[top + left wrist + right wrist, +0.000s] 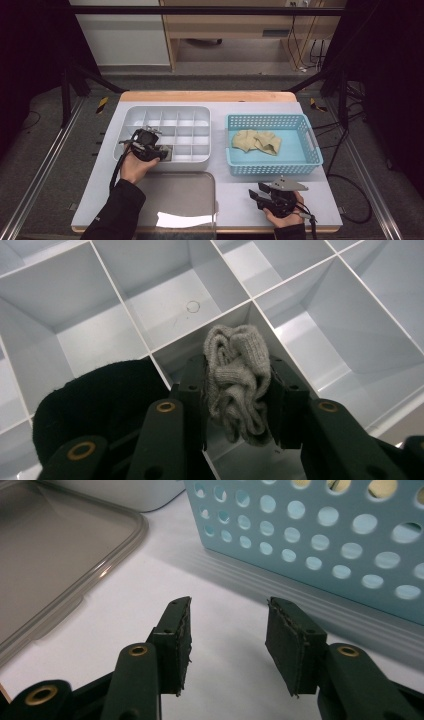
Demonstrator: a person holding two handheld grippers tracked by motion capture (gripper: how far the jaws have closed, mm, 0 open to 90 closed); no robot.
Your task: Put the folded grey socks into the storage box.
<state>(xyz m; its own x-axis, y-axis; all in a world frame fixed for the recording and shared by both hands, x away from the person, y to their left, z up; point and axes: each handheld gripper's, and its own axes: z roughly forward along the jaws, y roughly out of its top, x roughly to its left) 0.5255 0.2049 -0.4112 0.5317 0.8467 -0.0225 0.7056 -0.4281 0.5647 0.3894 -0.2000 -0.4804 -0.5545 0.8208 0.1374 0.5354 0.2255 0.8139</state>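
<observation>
Left tool (239,402) pinching grey knitted sock (237,380) over divided tray (200,112) compartment, black item apparently alongside; lower fully before releasing. Right tool (227,640) spread, empty, on worktop (235,200).

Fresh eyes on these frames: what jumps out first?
The left gripper holds a bunched grey knit sock over a near-row cell of the white divided organizer, beside a black sock. To the right, beige cloth lies in the blue basket; the right gripper rests open in front.
</observation>
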